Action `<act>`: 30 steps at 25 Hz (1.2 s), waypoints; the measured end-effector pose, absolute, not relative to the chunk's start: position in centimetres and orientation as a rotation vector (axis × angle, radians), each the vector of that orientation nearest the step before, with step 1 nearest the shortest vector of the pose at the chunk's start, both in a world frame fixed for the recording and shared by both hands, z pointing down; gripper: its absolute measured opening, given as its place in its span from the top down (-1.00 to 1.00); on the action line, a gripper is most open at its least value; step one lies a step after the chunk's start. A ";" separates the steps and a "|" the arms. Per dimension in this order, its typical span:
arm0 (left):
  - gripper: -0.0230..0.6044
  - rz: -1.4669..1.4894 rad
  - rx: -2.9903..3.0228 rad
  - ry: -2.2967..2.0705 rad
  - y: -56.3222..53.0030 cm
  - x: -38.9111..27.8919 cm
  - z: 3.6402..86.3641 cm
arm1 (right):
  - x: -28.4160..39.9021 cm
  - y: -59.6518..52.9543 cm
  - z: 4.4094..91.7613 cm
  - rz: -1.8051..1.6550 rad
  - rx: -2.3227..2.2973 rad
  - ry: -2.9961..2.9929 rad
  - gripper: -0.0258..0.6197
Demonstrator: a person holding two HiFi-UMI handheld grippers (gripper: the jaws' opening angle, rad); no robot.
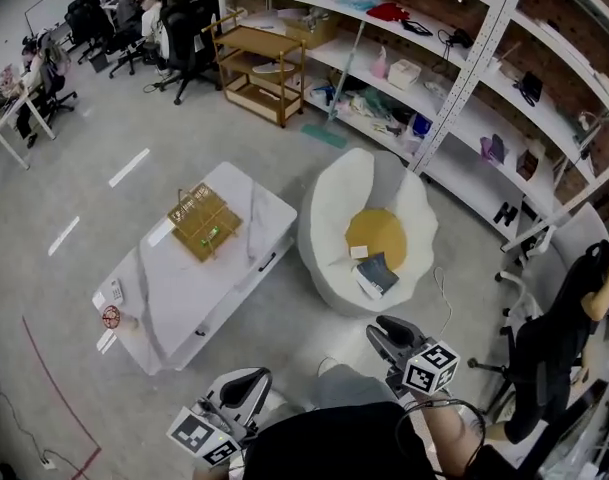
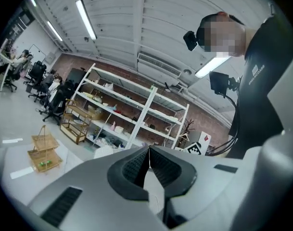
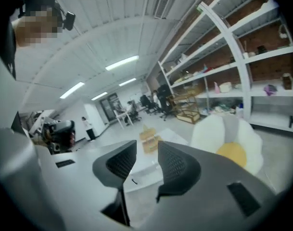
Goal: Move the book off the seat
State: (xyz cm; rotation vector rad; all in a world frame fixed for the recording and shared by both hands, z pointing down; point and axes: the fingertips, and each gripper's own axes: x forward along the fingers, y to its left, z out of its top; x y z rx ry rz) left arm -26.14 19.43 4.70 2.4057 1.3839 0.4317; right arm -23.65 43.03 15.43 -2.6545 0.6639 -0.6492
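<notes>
In the head view, your book (image 1: 377,273) lies on the white seat (image 1: 324,208), at the near edge of its yellow cushion (image 1: 376,233), with a small white card (image 1: 359,252) just beside it. To the seat's left stands a marble tabletop (image 1: 184,288) carrying a wire basket (image 1: 204,223). A shelving rack (image 1: 464,88) runs behind the seat. Your left gripper (image 1: 246,388) and right gripper (image 1: 392,333) both sit low in the picture, close to your body and well apart from the book. The right one is the nearer to the seat.

In the left gripper view, your left gripper (image 2: 148,153) is clenched: its jaws meet along a thin line with nothing between them. It tilts up toward the ceiling, with the rack (image 2: 136,109) beyond it and the basket (image 2: 43,150) off to the left.

In the right gripper view, your right gripper (image 3: 147,150) is released: its jaws stand a little apart and the gap is empty. The basket (image 3: 149,139) and tabletop (image 3: 146,172) show through that gap. The seat (image 3: 209,129) and its cushion (image 3: 232,153) lie to the right. You cannot make out the book here.
</notes>
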 end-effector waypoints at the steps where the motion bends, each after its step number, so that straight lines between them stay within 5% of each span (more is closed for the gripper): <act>1: 0.91 0.478 2.399 1.382 19.5 -26.2 5.9 | -23.8 45.4 18.1 -0.725 -2.650 0.588 0.53; 13: 0.91 1.158 2.321 1.091 28.5 -20.1 20.1 | -20.7 64.3 47.8 -1.528 -2.383 0.298 0.36; 18: 0.91 1.218 2.284 0.930 32.1 -16.0 21.9 | -18.9 66.0 52.4 -1.699 -2.322 0.373 0.19; 30: 0.91 1.340 2.258 0.776 34.3 -13.2 24.5 | -14.5 68.5 58.0 -1.834 -2.276 0.487 0.14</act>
